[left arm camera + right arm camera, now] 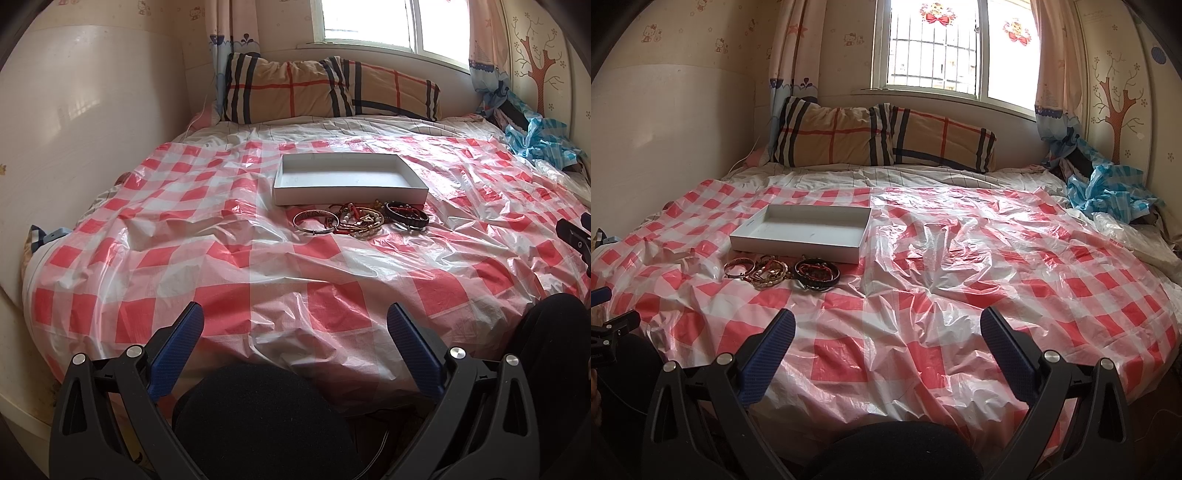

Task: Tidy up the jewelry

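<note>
Bed covered by a red-and-white checked plastic sheet [258,266], seen from both grippers. Landmark: a shallow white box [351,181], open at the top and lying flat on the sheet; its interior shows nothing but white floor. Just in front of the box's near wall, on the sheet, lies the jewelry [360,218]: a cluster of bracelets. From the left wrist view, a silver bangle [316,222] lies at the cluster's left end, beaded and red-corded bracelets [364,220] are heaped in the middle, and black bands [406,218] lie at the right end. The pieces overlap; whether any touches the box wall cannot be told.

Left gripper [295,339]: jaws spread wide, nothing between them, held over the sheet's near edge, well short of the box. Right gripper [886,347]: likewise spread and carrying nothing, on the near side of the box and off to its right. In the right wrist view the box [801,232] and jewelry [783,273] sit left of centre.

Beyond the box, a plaid pillow [328,88] rests below a window [931,48]. Crumpled blue plastic [535,140] lies far right of the box.
</note>
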`<state>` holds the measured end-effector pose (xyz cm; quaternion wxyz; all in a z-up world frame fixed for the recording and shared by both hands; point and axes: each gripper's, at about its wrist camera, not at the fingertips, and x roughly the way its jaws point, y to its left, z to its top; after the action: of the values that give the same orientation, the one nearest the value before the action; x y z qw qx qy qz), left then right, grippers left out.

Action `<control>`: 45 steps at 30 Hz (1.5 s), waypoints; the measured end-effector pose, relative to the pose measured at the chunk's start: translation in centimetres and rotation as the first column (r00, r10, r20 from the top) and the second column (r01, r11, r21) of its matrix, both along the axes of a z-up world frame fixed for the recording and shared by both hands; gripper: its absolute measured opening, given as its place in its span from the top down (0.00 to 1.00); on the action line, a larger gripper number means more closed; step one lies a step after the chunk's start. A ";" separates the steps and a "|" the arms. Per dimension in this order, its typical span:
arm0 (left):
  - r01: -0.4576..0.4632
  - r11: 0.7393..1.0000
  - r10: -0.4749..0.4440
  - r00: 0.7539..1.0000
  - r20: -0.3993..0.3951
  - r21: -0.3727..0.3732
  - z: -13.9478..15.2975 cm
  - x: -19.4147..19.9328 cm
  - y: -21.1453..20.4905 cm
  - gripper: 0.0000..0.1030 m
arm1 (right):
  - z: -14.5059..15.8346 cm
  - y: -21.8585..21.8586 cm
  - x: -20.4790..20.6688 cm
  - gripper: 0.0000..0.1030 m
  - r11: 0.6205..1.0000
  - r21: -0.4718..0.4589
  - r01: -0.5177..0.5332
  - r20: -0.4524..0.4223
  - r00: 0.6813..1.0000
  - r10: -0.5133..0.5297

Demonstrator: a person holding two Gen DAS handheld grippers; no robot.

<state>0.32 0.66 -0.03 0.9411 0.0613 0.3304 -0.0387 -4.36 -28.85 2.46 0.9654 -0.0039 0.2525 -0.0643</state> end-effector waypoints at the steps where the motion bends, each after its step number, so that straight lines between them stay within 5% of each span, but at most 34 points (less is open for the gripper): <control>1: 0.000 1.000 0.000 1.000 0.000 0.000 0.0 0.0 0.0 0.07 | 0.0 0.0 0.0 0.07 1.000 0.000 0.000 0.000 1.000 0.000; 45: 0.005 1.000 -0.005 1.000 -0.001 -0.008 0.0 -0.1 0.0 0.07 | -0.1 0.1 0.0 0.07 1.000 -0.002 -0.001 -0.003 1.000 0.001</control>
<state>0.22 0.70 -0.04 0.9410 0.0582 0.3306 -0.0424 -4.33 -28.70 2.38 0.9651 -0.0051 0.2539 -0.0643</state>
